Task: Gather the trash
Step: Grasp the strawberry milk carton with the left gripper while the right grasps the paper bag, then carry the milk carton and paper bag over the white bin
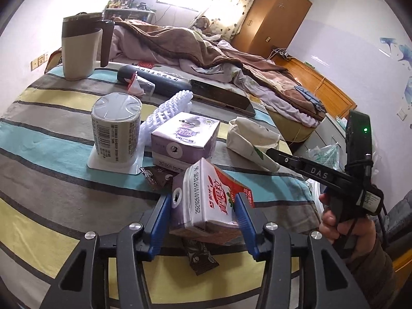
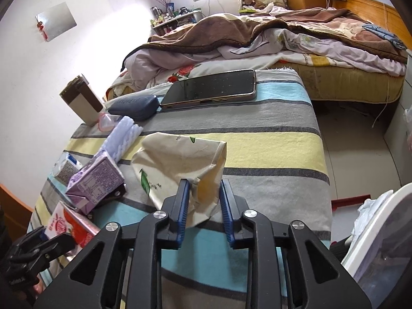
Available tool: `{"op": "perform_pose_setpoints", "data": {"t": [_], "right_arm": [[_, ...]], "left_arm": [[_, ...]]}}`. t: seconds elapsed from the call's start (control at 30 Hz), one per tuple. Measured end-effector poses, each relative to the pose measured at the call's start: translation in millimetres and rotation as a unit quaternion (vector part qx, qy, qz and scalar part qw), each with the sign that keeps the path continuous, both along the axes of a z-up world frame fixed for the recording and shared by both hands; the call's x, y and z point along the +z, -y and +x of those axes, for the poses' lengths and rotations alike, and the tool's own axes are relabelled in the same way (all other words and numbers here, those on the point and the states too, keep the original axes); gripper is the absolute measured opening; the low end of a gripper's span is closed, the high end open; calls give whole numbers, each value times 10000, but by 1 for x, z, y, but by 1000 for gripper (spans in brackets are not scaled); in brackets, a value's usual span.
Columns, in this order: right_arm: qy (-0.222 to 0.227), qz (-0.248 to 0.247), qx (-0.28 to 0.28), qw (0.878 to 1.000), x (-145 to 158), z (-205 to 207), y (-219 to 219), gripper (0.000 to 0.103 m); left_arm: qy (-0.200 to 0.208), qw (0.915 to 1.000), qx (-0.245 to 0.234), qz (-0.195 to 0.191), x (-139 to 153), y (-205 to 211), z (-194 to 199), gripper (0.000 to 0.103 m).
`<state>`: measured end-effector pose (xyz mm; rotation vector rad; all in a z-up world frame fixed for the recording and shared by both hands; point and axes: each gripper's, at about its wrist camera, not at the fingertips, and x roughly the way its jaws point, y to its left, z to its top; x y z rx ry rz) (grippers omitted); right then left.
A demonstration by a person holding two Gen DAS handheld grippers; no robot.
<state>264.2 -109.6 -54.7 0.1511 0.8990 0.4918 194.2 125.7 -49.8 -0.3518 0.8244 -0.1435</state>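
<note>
My left gripper (image 1: 204, 203) is shut on a red and white drink carton (image 1: 211, 198), held just above the striped table (image 1: 51, 206); the carton also shows in the right wrist view (image 2: 69, 228). My right gripper (image 2: 203, 193) has its blue pads on both sides of a crumpled cream paper bag (image 2: 180, 159), gripping its near end; the bag also shows in the left wrist view (image 1: 252, 139). A purple carton (image 1: 184, 137) lies behind the red one, also visible in the right wrist view (image 2: 96, 180). Brown wrappers (image 1: 157, 176) lie under the cartons.
On the table are a white foam net (image 1: 167, 110), a sealed cup (image 1: 116, 126), a clear plastic wrapper (image 1: 140, 86), a beige mug (image 1: 79, 46), a dark glasses case (image 1: 154, 79) and a phone (image 2: 209, 87). A bed (image 2: 283, 41) lies behind. A white bin with a bag (image 2: 373, 219) stands at the right.
</note>
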Motion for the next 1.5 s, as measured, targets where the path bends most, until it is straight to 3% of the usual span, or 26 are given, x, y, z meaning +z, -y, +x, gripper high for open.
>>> {"op": "perform_pose_setpoints", "data": {"t": [0.27,0.7,0.9,1.5], "right_arm": [[65,-32,44,10000,3,-14,4,22],[368,68,-461,9982,18,-55,31,22],[504,117,-556,9971,23,-71,38,22],[951,124,-1188,9883,45,-112,84,22]], "left_arm": [[103,9996,-24,279,7,5,-14,47],[242,9987,-230,397,17,18,-30,43],[482,9946,-348,854,28,36,-42,43],[909,9842,-1050,1098,62,105,-53,43]]}}
